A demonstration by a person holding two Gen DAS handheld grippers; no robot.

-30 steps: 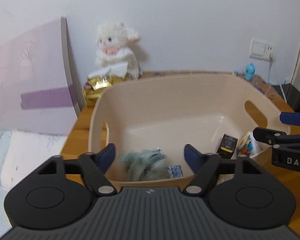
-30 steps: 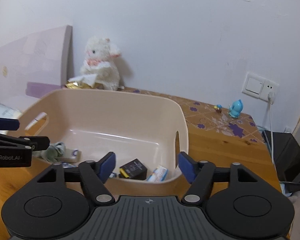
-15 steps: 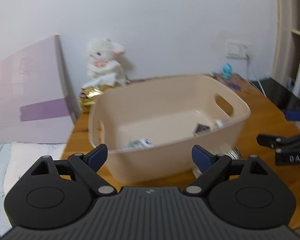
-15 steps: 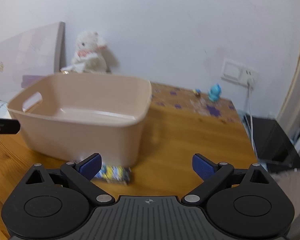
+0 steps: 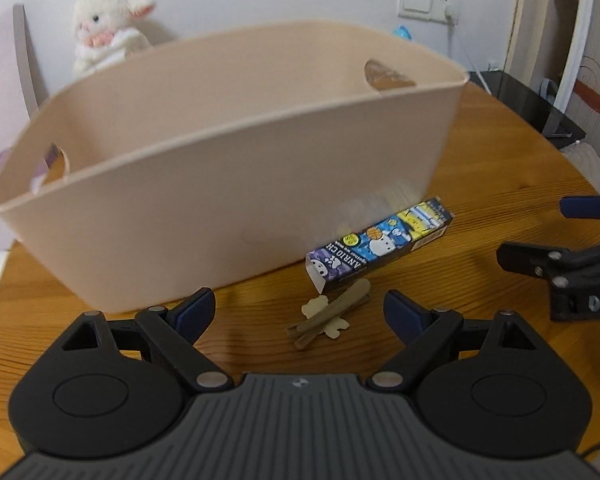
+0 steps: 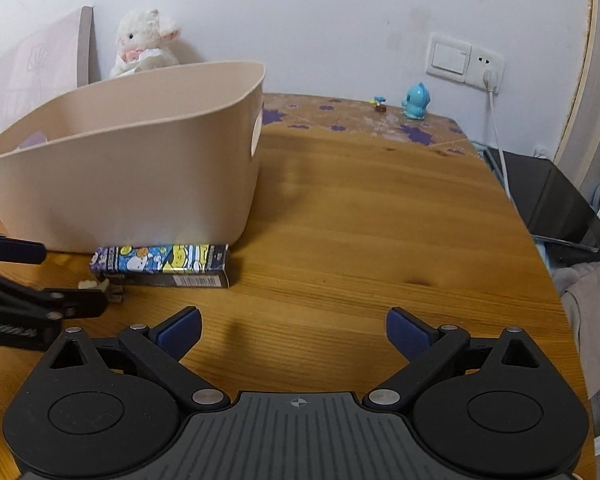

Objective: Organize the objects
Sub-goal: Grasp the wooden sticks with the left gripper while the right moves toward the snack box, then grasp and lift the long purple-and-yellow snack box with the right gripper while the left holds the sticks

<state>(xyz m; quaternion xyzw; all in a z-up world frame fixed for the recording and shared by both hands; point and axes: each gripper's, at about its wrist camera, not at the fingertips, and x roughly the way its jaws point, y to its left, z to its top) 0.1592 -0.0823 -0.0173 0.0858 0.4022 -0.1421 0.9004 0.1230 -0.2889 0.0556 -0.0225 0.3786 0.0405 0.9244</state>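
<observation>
A beige plastic bin [image 5: 228, 168] stands on the wooden table [image 6: 360, 216]; it also shows in the right wrist view [image 6: 120, 176]. A blue cartoon-printed box [image 5: 380, 248] lies on the table against the bin's front, also in the right wrist view [image 6: 160, 265]. A small beige hair clip [image 5: 330, 314] lies just in front of the box. My left gripper [image 5: 300, 316] is open and empty, low over the table with the clip between its fingers. My right gripper [image 6: 294, 332] is open and empty over bare table to the right of the box.
A white plush lamb [image 6: 146, 46] sits behind the bin. A small blue figurine [image 6: 415, 101] stands at the table's back by a wall socket [image 6: 466, 60] with a white cable. A black cabinet [image 6: 560, 208] stands off the table's right edge.
Both grippers have dropped from above the bin to table level in front of it. The bin's inside is now hidden. The box and the clip have come into view.
</observation>
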